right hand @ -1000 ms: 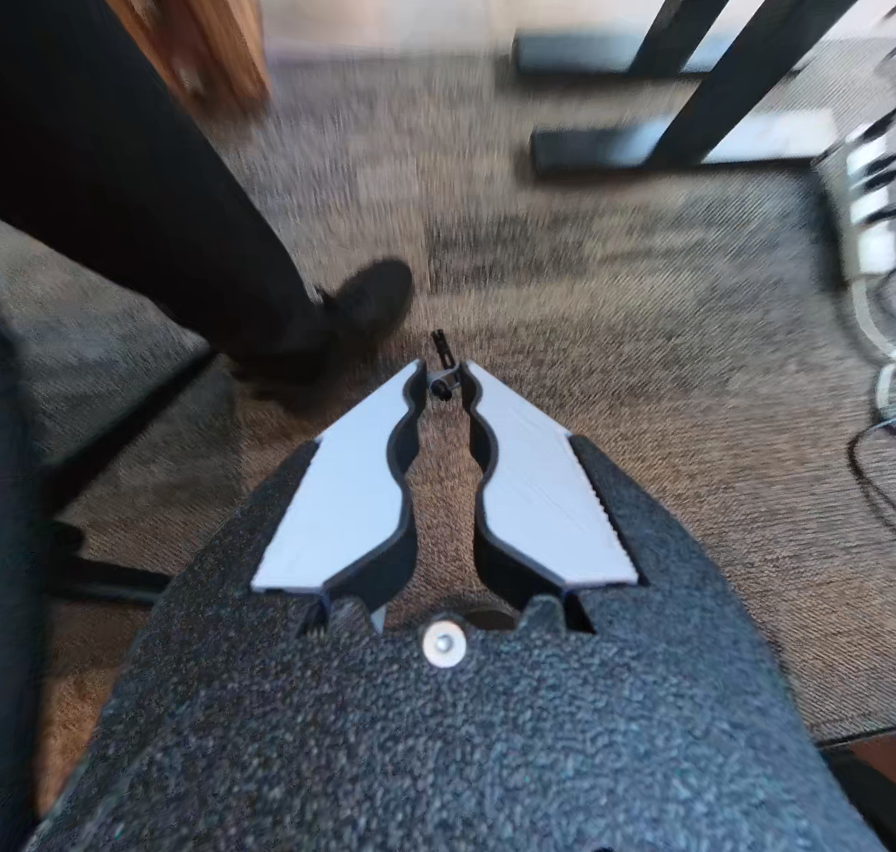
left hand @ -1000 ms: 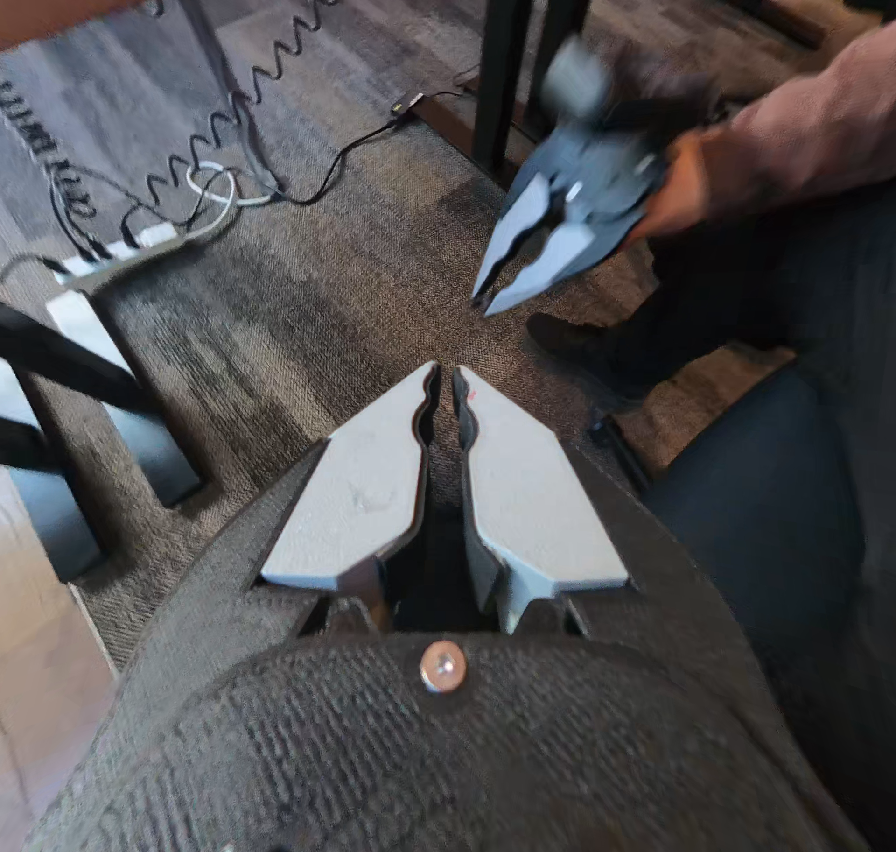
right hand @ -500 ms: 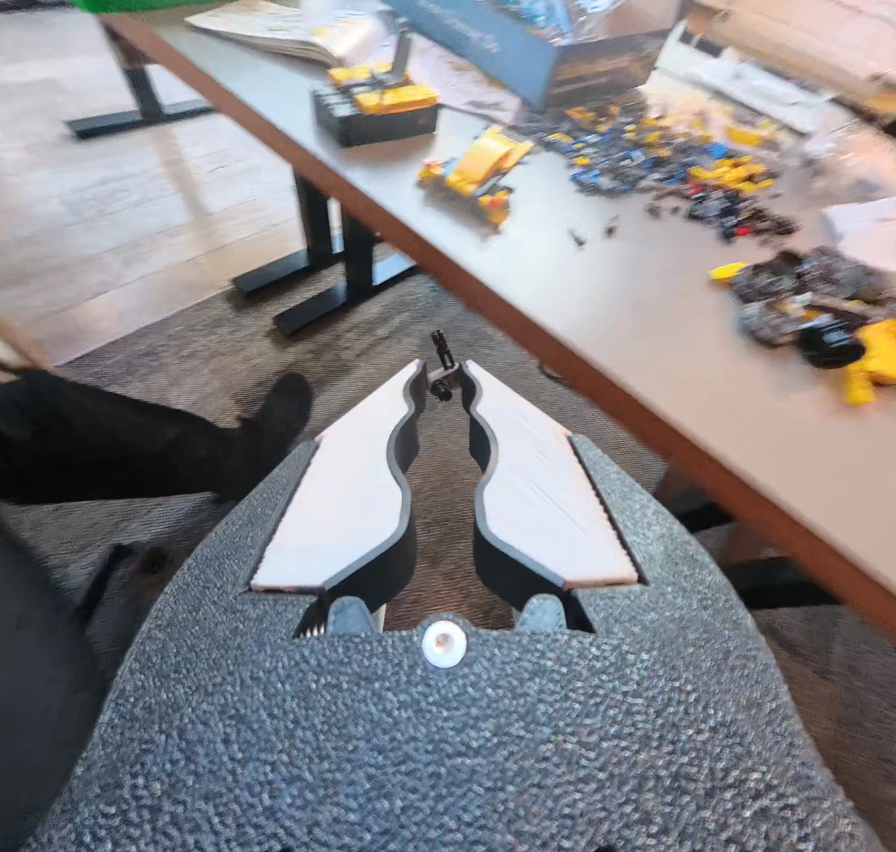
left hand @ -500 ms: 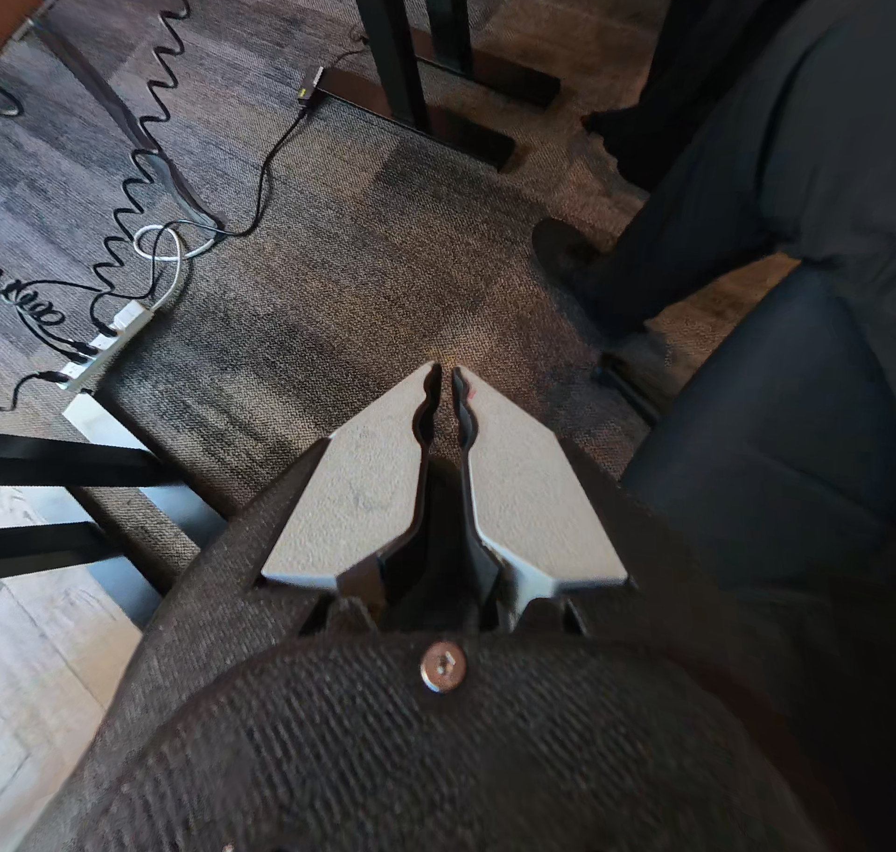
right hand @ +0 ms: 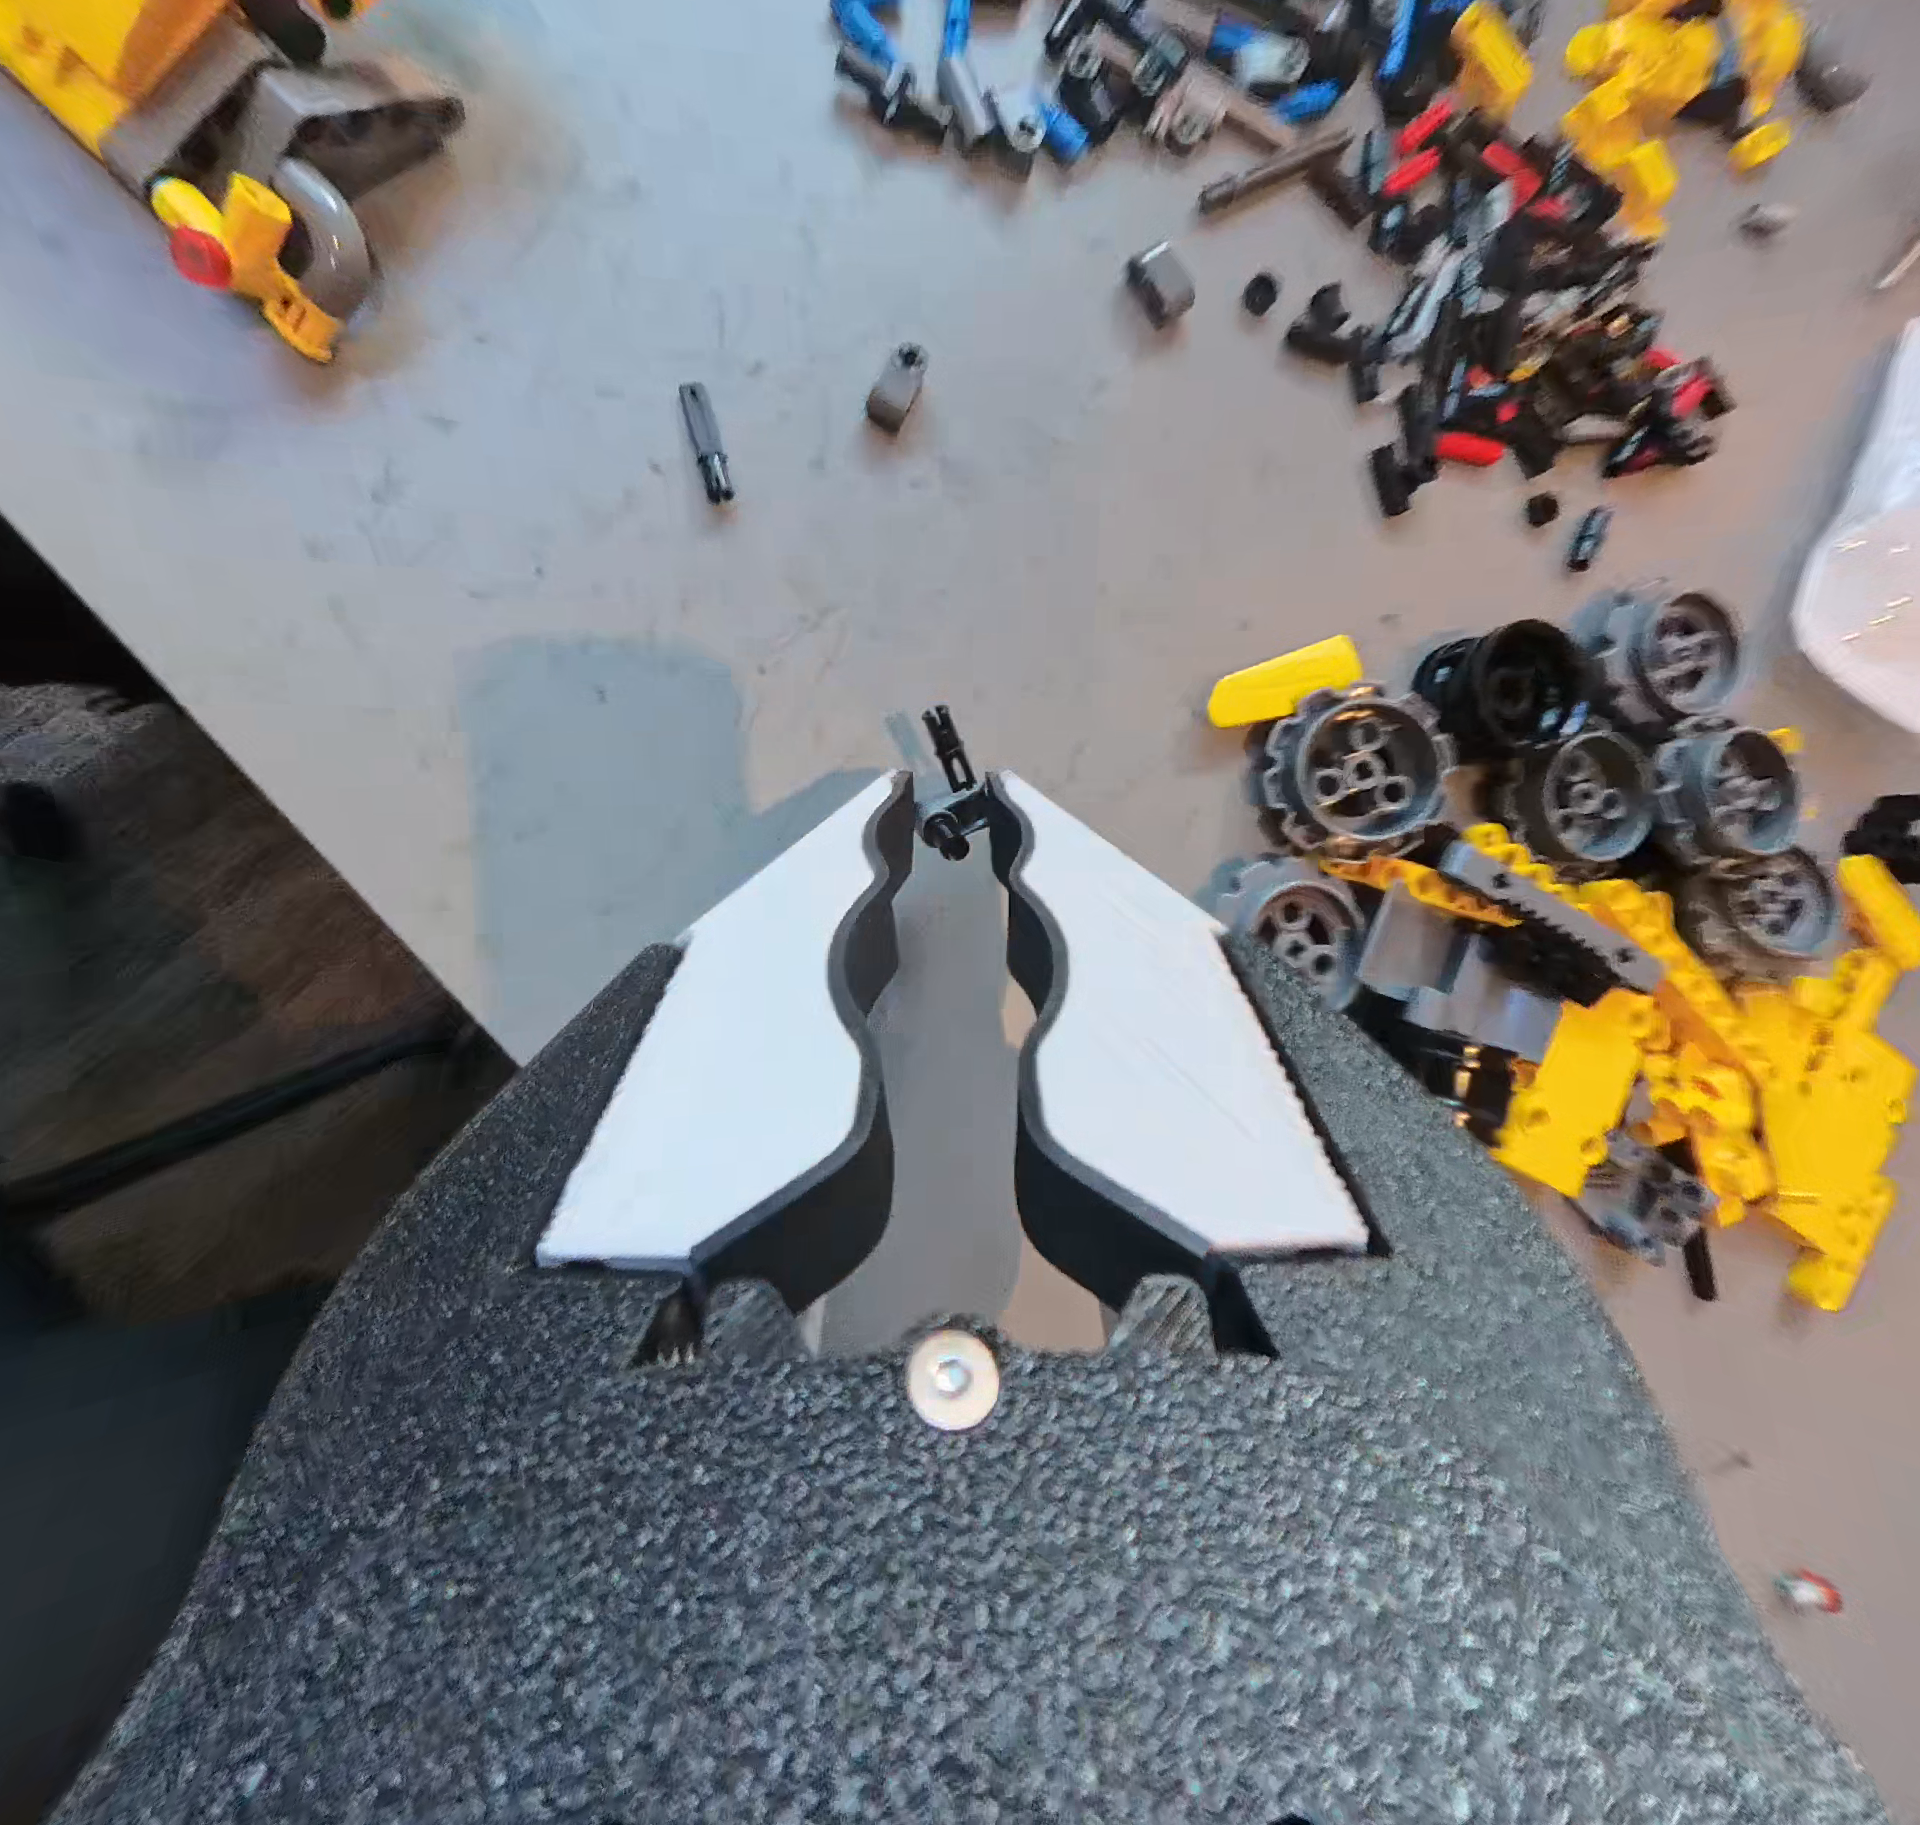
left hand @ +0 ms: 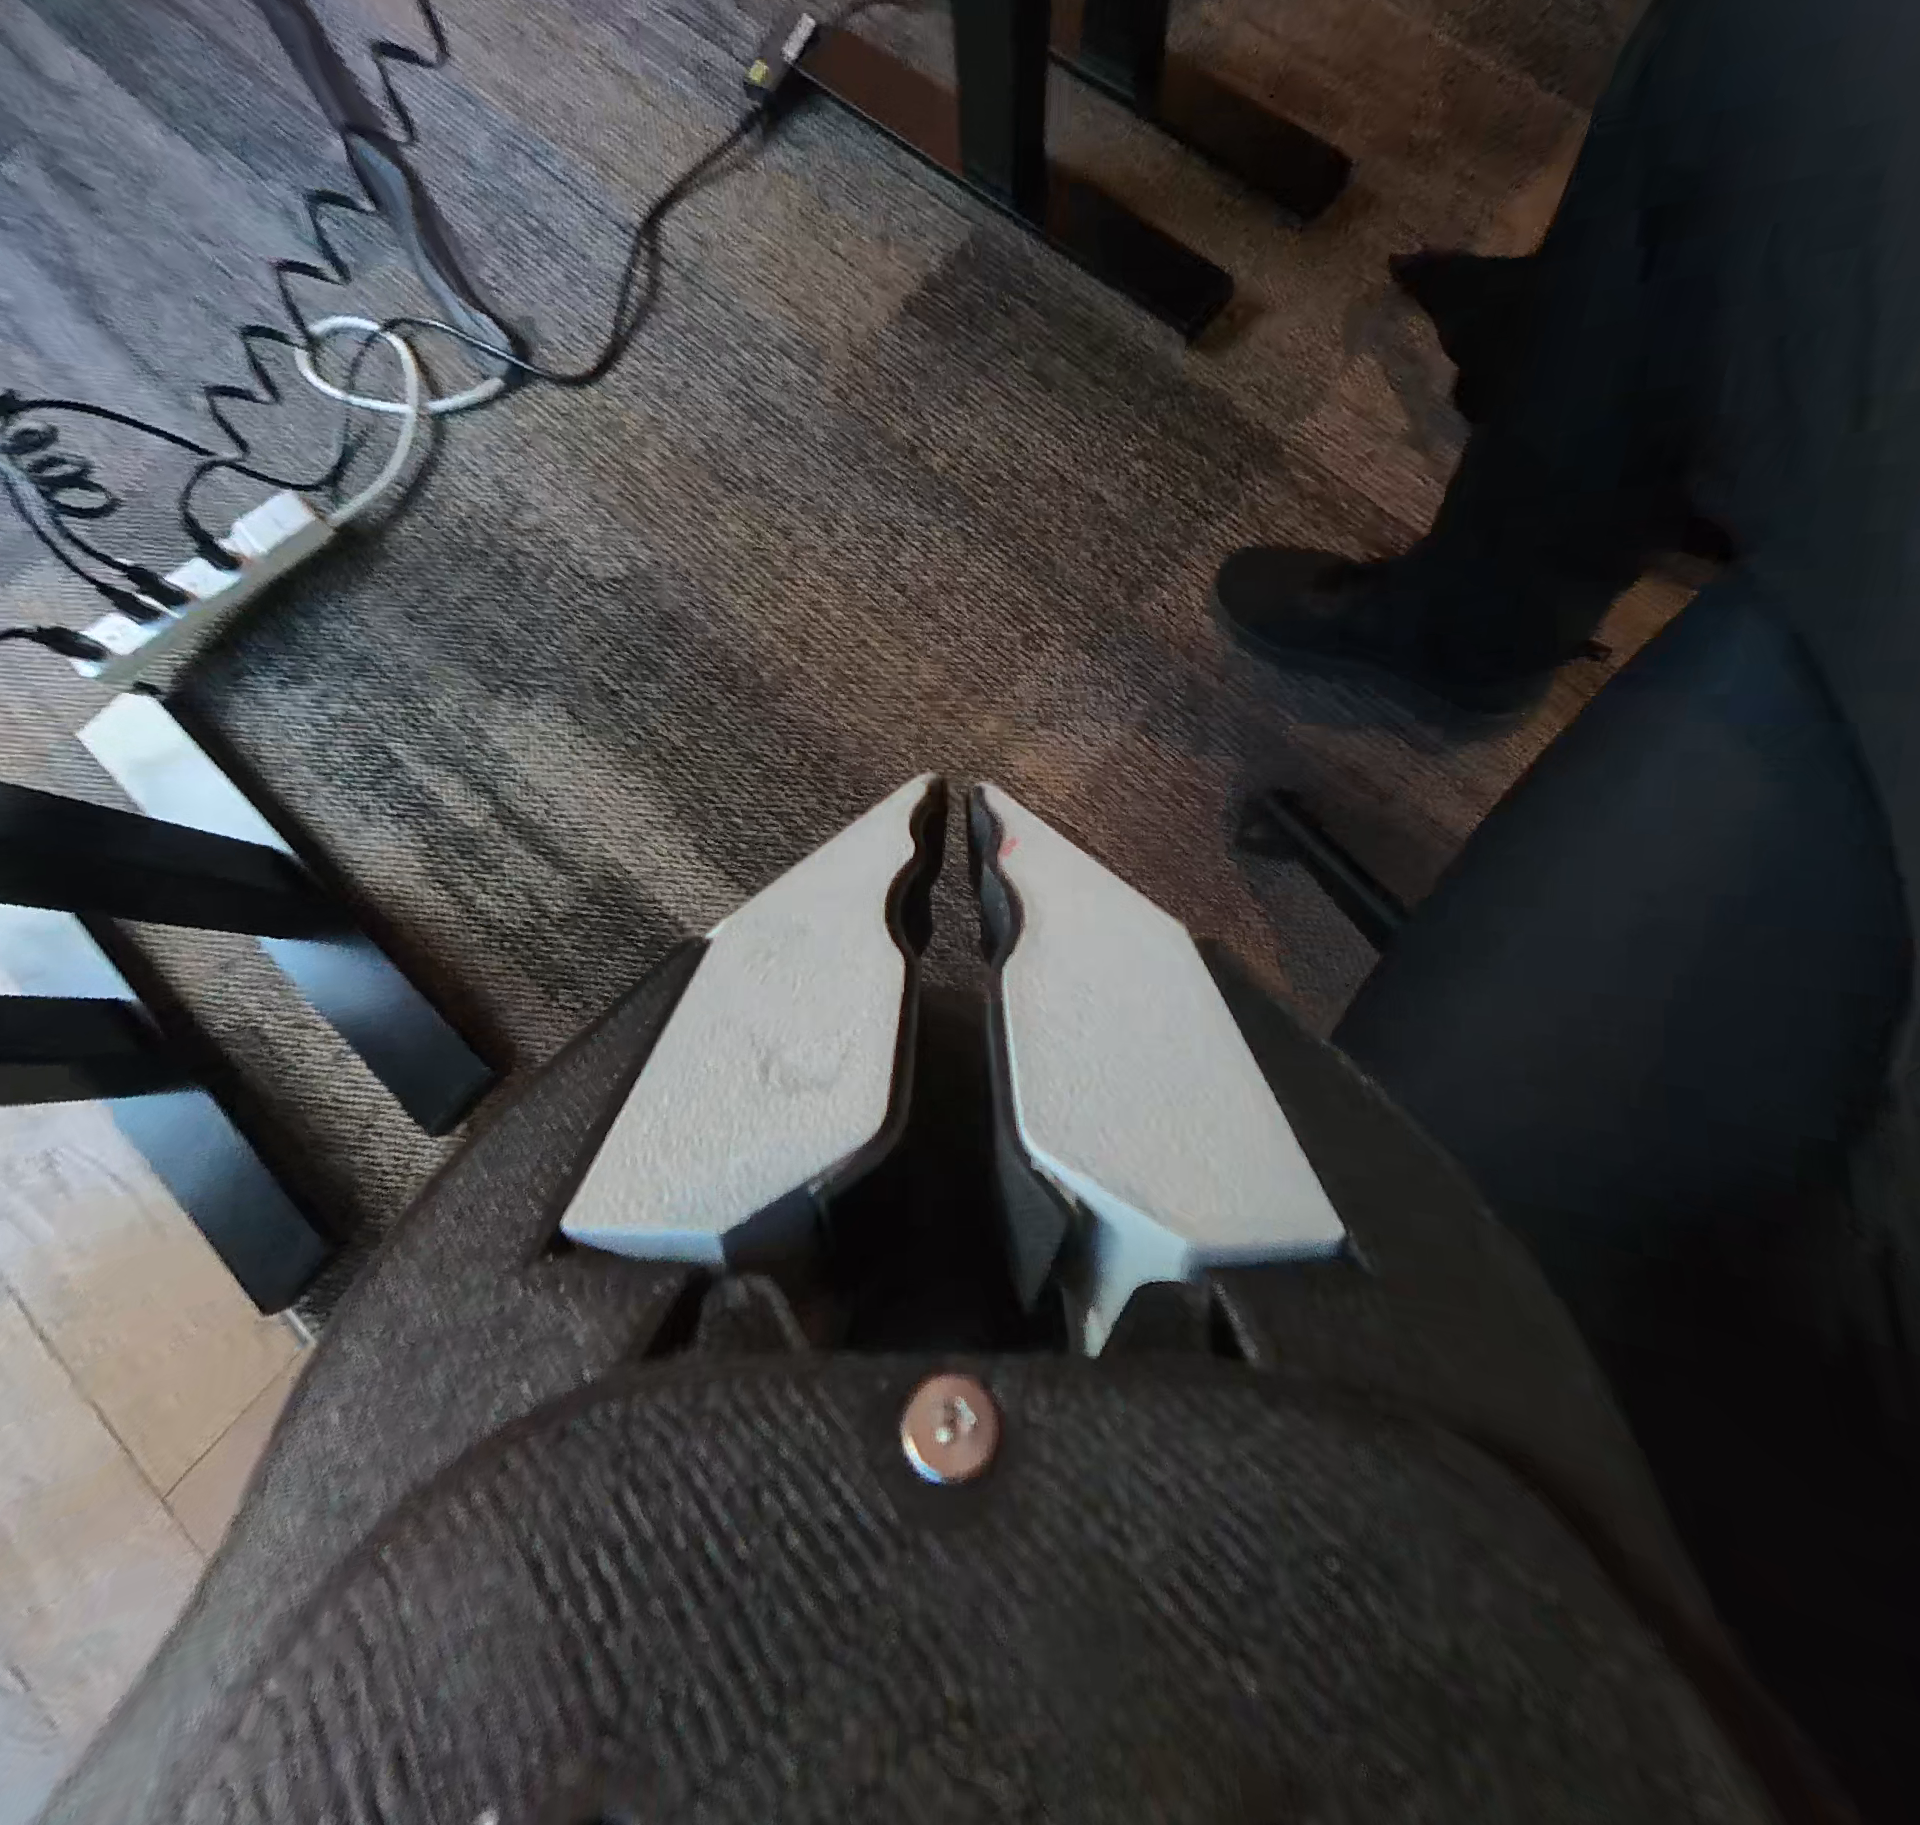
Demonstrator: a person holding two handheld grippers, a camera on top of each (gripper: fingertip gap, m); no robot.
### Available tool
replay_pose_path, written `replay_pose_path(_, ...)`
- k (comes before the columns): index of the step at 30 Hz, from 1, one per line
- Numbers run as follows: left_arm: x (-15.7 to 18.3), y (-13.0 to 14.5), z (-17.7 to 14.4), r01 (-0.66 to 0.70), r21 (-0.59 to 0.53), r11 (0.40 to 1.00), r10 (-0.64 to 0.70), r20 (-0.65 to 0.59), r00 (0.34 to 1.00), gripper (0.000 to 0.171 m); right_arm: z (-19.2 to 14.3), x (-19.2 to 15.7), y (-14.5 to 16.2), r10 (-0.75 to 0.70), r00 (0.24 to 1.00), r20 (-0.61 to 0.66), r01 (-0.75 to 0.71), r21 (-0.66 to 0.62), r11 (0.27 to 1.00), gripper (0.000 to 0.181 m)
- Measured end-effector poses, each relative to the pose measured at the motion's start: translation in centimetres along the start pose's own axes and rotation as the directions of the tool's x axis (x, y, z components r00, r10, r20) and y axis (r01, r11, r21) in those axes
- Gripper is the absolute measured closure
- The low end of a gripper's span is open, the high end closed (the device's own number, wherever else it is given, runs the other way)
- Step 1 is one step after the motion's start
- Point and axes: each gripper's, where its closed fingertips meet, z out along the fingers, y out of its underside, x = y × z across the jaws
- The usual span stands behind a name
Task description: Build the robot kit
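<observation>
In the left wrist view, the left gripper [left hand: 956, 799] has its two grey fingers almost shut and holds nothing. It hangs over brown-grey carpet [left hand: 831, 528]. A white power strip [left hand: 197, 591] with black cords lies at the left edge.

In the right wrist view, the right gripper [right hand: 948, 801] pinches a tiny black plastic pin piece [right hand: 951, 788] at its fingertips, in the middle of the frame, above the grey table [right hand: 623, 269]. Dark grey toy wheels [right hand: 1538, 767] sit at the right.

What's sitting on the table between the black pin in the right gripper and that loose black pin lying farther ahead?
Nothing visible. The right gripper is shut on a small black connector pin. Between it and the loose black pin, only bare grey table shows. A small grey connector lies to that pin's right, outside the line.
</observation>
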Motion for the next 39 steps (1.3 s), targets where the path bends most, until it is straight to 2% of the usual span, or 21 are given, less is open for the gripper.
replay_pose_path(4, -4.1, -1.8, -0.5, -0.035, 0.014, 0.999, 0.034, 0.080, 0.996, 0.170, 0.3, -0.4, 1.3, 0.045, 0.999, 0.030, -0.044, -0.037, 0.998, 0.170)
replay_pose_path(8, -9.0, -5.3, -0.6, -0.109, 0.065, 0.992, 0.095, 0.180, 0.979, 0.171, -0.1, 1.2, 2.3, 0.047, 0.999, -0.004, -0.047, -0.098, 0.994, 0.170)
replay_pose_path(12, -12.3, -8.7, 0.1, -0.222, 0.089, 0.971, 0.192, 0.266, 0.945, 0.170, 0.4, 1.6, 2.0, 0.156, 0.987, 0.042, -0.154, -0.043, 0.987, 0.168)
replay_pose_path(15, -12.0, -9.8, 1.1, -0.191, 0.120, 0.974, 0.163, 0.211, 0.964, 0.169, 0.1, 1.8, 2.2, 0.205, 0.978, 0.032, -0.206, 0.026, 0.978, 0.160)
replay_pose_path(19, -10.9, -9.4, 2.2, -0.159, 0.104, 0.982, 0.141, 0.167, 0.976, 0.169, -1.6, 1.3, 2.6, 0.269, 0.962, 0.033, -0.271, 0.145, 0.951, 0.154)
replay_pose_path(21, -10.2, -9.2, 2.5, -0.176, 0.090, 0.980, 0.160, 0.159, 0.974, 0.169, -3.1, 1.2, 2.4, 0.310, 0.951, 0.015, -0.304, 0.255, 0.918, 0.154)
replay_pose_path(24, -9.1, -9.9, 2.6, -0.199, 0.110, 0.974, 0.183, 0.146, 0.972, 0.171, -5.4, 0.5, 2.1, 0.383, 0.924, 0.012, -0.349, 0.437, 0.829, 0.161)
replay_pose_path(28, -7.6, -13.1, 3.1, -0.241, 0.194, 0.951, 0.221, 0.120, 0.968, 0.171, -6.5, -1.2, 4.0, 0.376, 0.927, 0.001, -0.336, 0.451, 0.827, 0.155)
replay_pose_path(31, -7.0, -15.7, 3.5, -0.255, 0.255, 0.933, 0.234, 0.110, 0.966, 0.171, -8.7, -1.9, 4.0, 0.347, 0.938, 0.014, -0.309, 0.490, 0.815, 0.157)
replay_pose_path(34, -6.5, -16.7, 4.1, -0.214, 0.295, 0.931, 0.201, 0.071, 0.977, 0.169, -9.9, -1.4, 3.6, 0.349, 0.937, 0.014, -0.304, 0.523, 0.796, 0.159)
replay_pose_path(36, -5.7, -16.7, 4.3, -0.219, 0.308, 0.926, 0.224, 0.019, 0.974, 0.164, -9.5, -1.2, 3.0, 0.336, 0.941, 0.032, -0.302, 0.523, 0.797, 0.160)
replay_pose_path(39, -5.9, -18.1, 3.0, -0.239, 0.391, 0.889, 0.251, 0.021, 0.968, 0.165, -6.8, -0.6, 2.4, 0.277, 0.961, 0.014, -0.256, 0.434, 0.864, 0.157)
